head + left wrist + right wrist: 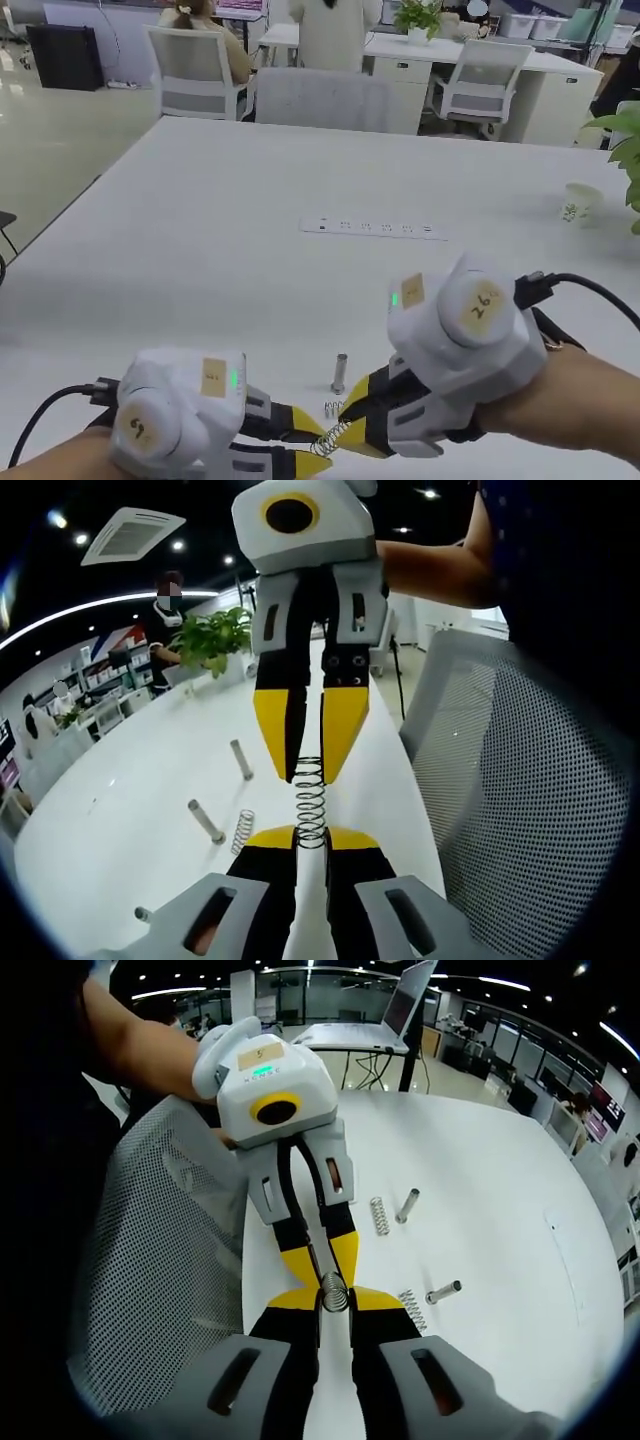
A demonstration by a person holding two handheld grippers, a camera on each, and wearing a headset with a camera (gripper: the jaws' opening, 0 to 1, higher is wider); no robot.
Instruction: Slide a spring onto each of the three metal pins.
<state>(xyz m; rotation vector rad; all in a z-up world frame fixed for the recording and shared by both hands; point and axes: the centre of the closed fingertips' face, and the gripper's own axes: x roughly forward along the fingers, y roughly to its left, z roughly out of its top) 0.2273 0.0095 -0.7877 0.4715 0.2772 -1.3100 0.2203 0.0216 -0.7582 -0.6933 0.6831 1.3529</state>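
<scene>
At the near edge of the table (300, 170), my left gripper (311, 838) and right gripper (333, 1305) are each clamped on 1 end of a spring (311, 800) spanning the gap between them. Just beyond stands a pin (340, 372), with a loose spring (331, 407) beside it.

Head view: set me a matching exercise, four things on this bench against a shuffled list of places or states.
1 held spring
2 metal pin
3 loose spring
4 paper cup

A stands upright on the table
B far right, near the plant
C pinched between left tool and right tool
D lies beside the pin

Pairs: 1-C, 2-A, 3-D, 4-B
</scene>
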